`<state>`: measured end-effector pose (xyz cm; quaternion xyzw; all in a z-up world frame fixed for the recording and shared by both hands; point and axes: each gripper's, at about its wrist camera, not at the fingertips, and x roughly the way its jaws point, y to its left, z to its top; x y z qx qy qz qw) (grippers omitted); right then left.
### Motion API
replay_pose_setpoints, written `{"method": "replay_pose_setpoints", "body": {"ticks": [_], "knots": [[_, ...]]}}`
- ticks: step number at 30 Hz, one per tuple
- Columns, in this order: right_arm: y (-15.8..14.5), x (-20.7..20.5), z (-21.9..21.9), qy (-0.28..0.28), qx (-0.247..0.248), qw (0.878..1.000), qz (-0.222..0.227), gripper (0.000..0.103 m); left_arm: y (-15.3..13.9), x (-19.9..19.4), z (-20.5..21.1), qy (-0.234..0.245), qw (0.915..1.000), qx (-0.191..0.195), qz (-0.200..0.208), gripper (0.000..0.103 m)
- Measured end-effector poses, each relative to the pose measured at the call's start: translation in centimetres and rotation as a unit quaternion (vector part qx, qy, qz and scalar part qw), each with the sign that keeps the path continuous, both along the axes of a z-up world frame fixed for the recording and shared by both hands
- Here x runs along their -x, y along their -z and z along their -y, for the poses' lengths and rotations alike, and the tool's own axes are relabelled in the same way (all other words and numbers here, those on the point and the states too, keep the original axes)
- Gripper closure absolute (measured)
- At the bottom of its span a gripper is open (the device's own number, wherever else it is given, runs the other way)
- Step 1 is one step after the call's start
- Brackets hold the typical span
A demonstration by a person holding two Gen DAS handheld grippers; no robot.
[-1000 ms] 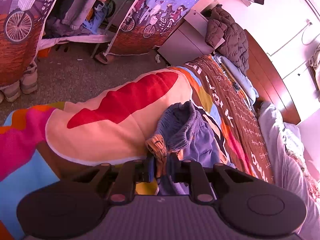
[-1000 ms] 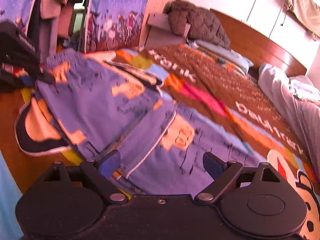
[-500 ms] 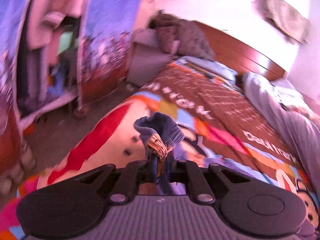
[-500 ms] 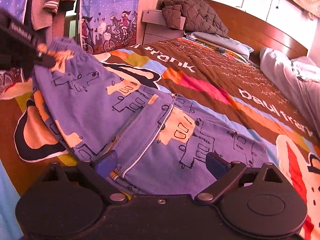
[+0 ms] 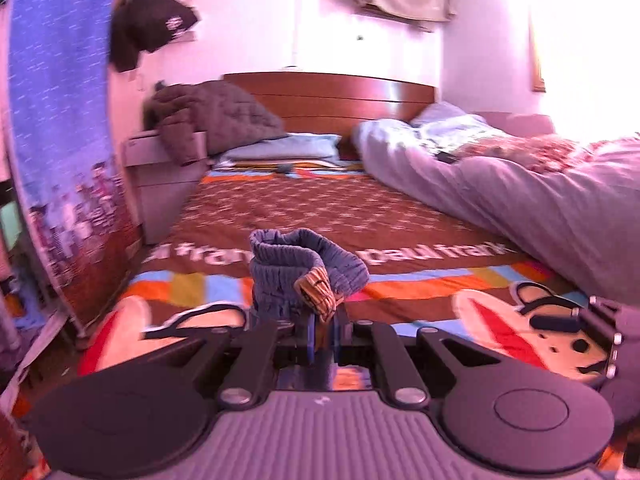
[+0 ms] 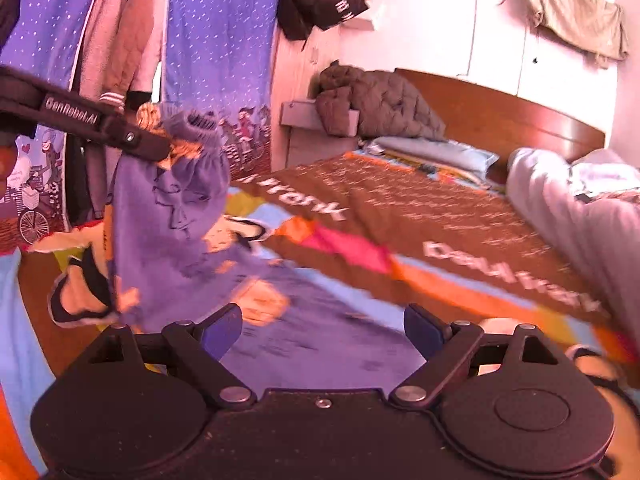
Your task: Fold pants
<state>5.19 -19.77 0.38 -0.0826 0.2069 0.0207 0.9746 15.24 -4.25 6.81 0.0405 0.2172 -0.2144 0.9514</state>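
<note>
The blue printed pants (image 6: 172,216) hang by their elastic waistband (image 5: 304,264) from my left gripper (image 5: 324,332), which is shut on the gathered band and an orange striped patch. In the right wrist view the left gripper (image 6: 152,148) holds that corner up at the left, and the rest of the pants trails down onto the colourful bedspread (image 6: 400,208). My right gripper (image 6: 322,328) hovers low over the lying part of the pants. Its jaws stand wide and are closing a little, and the blue pads (image 6: 222,328) press on nothing.
A crumpled grey duvet (image 5: 520,184) covers the bed's right side. A wooden headboard (image 5: 332,96) and pillows lie at the far end. A brown quilted jacket (image 6: 380,104) sits on a nightstand. A blue curtained wardrobe (image 6: 220,60) stands to the left.
My left gripper rolled upright and rose with the waistband, so the pants now hang off the bed at that corner. The right gripper, still wide, lifted and shifted over the lying fabric.
</note>
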Motion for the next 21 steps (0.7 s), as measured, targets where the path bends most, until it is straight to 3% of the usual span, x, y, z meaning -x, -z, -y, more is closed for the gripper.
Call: {"method": "replay_pose_setpoints", "body": {"ticks": [6, 10, 19, 20, 21], "knots": [[-0.6, 1.7, 8.0, 0.058, -0.050, 0.997, 0.013, 0.011, 2.3, 0.9, 6.3, 0.045, 0.9979, -0.046, -0.010, 0.094], [0.6, 2.3, 11.3, 0.095, -0.105, 0.990, 0.021, 0.011, 5.6, 1.6, 10.6, 0.071, 0.9903, -0.116, -0.028, 0.094], [3.4, -0.3, 12.7, 0.077, -0.187, 0.979, -0.022, 0.011, 11.1, 3.0, 15.7, 0.094, 0.9749, -0.196, -0.048, 0.091], [3.5, -0.4, 12.8, 0.074, -0.197, 0.977, -0.022, 0.011, 11.6, 3.1, 15.9, 0.097, 0.9723, -0.205, -0.054, 0.080], [3.7, -0.4, 12.8, 0.068, -0.209, 0.975, -0.021, 0.011, 11.9, 3.2, 15.9, 0.104, 0.9698, -0.212, -0.060, 0.055]]}}
